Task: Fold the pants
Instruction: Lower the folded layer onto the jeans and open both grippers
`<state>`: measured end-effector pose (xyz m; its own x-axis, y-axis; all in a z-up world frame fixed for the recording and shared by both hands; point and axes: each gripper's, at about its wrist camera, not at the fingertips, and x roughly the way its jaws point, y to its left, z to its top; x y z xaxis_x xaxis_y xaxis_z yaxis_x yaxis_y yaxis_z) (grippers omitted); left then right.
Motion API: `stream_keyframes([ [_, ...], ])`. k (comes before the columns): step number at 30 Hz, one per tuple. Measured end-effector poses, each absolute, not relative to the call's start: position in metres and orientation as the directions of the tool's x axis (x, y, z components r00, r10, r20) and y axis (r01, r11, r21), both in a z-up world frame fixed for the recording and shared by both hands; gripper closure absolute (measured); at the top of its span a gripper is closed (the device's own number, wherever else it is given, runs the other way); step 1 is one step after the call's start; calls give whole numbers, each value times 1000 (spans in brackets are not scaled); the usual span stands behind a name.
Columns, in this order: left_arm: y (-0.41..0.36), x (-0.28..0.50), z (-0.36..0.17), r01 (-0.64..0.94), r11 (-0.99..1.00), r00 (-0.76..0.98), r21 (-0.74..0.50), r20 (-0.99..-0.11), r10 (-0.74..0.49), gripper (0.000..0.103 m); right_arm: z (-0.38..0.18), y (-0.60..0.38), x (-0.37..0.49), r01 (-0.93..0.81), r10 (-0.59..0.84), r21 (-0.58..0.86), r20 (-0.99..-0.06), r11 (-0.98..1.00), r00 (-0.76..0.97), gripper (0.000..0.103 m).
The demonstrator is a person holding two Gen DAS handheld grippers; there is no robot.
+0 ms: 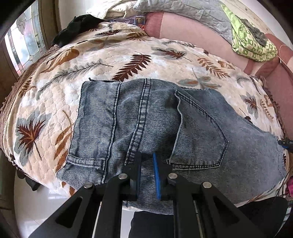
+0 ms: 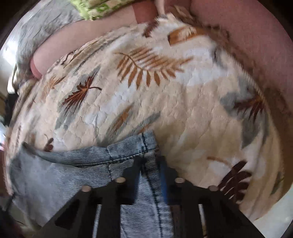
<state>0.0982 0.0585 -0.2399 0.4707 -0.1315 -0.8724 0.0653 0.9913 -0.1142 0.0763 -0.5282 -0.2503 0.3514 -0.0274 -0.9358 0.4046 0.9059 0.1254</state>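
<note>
Light blue denim pants [image 1: 146, 119] lie on a leaf-patterned blanket [image 1: 109, 55], back pockets up. My left gripper [image 1: 147, 159] is shut on the near edge of the pants, with denim pinched between its black and blue fingers. In the right wrist view, which is blurred by motion, my right gripper [image 2: 151, 163] is shut on a seamed fold of the same pants [image 2: 73, 172], and denim hangs down between its fingers. The tip of the right gripper [image 1: 285, 142] shows at the right edge of the left wrist view, beside the pants' far end.
The blanket [image 2: 164, 91] covers a sofa or bed with pink cushions [image 1: 192, 31]. A grey quilt [image 1: 183, 9] and a green patterned cloth [image 1: 252, 42] lie at the back. A black garment [image 1: 77, 27] lies at the back left. White floor [image 1: 36, 201] shows below.
</note>
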Motion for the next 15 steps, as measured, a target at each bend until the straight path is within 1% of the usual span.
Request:
stream_keyframes([
  [4, 60, 99, -237, 49, 992, 485, -118, -865, -127, 91, -223, -529, 68, 405, -48, 148, -898, 902, 437, 89],
  [8, 55, 97, -229, 49, 995, 534, -85, -840, -98, 90, -202, -525, 66, 418, -79, 180, -844, 890, 530, 90],
  [10, 54, 99, -232, 48, 995, 527, -91, -844, -102, 90, -207, -523, 73, 435, -118, 149, -840, 888, 529, 90],
  [12, 57, 102, -239, 39, 995, 512, -96, -853, -102, 88, -228, -527, 78, 460, -133, 118, -869, 880, 477, 89],
  [14, 60, 105, -250, 26, 998, 477, -65, -876, -69, 84, -248, -534, 79, 490, -118, 119, -897, 864, 427, 86],
  [15, 62, 106, -254, 17, 998, 468, -60, -882, -61, 84, -252, -537, 76, 511, -107, 141, -898, 848, 426, 83],
])
